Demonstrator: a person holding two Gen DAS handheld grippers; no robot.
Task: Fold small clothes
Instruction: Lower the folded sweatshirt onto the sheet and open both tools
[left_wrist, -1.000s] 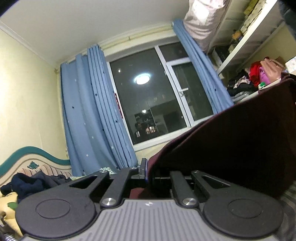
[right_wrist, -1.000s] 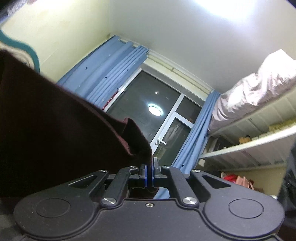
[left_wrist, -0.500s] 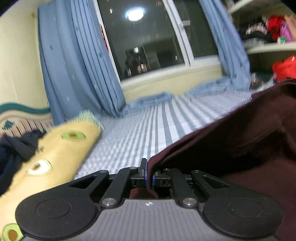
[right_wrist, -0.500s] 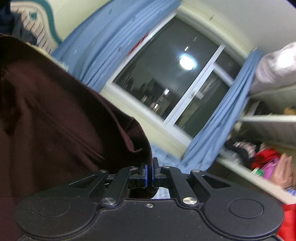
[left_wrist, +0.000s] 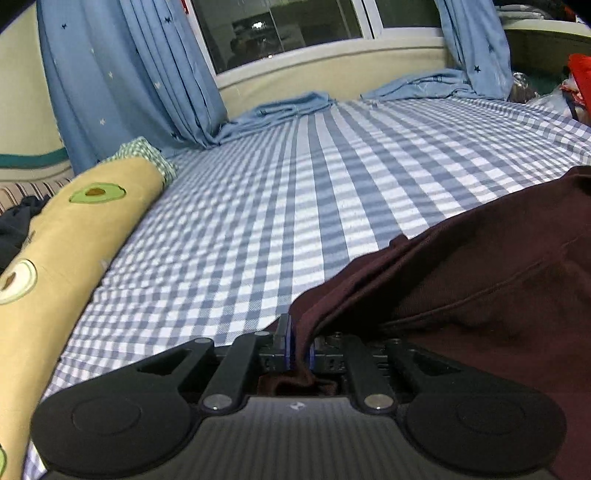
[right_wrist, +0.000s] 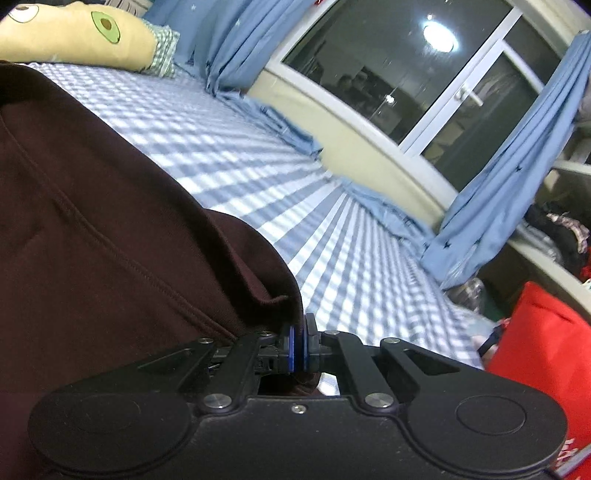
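Note:
A dark maroon garment (left_wrist: 480, 280) hangs between my two grippers, low over a blue-and-white checked bed sheet (left_wrist: 295, 184). My left gripper (left_wrist: 299, 347) is shut on the garment's left edge, with cloth pinched between its blue pads. In the right wrist view the same garment (right_wrist: 92, 221) fills the left side, and my right gripper (right_wrist: 297, 345) is shut on its right edge. A seam line runs across the cloth. The lower part of the garment is hidden behind the gripper bodies.
A yellow avocado-print bolster (left_wrist: 62, 236) lies along the bed's left side. Blue curtains (left_wrist: 129, 66) and a dark window (right_wrist: 388, 66) stand at the far end. A red bag (right_wrist: 535, 350) sits at the right, beside shelves with clothes.
Both grippers have tilted down from facing the window and ceiling to facing the bed, lowering the maroon garment toward the sheet. Both stay shut on it.

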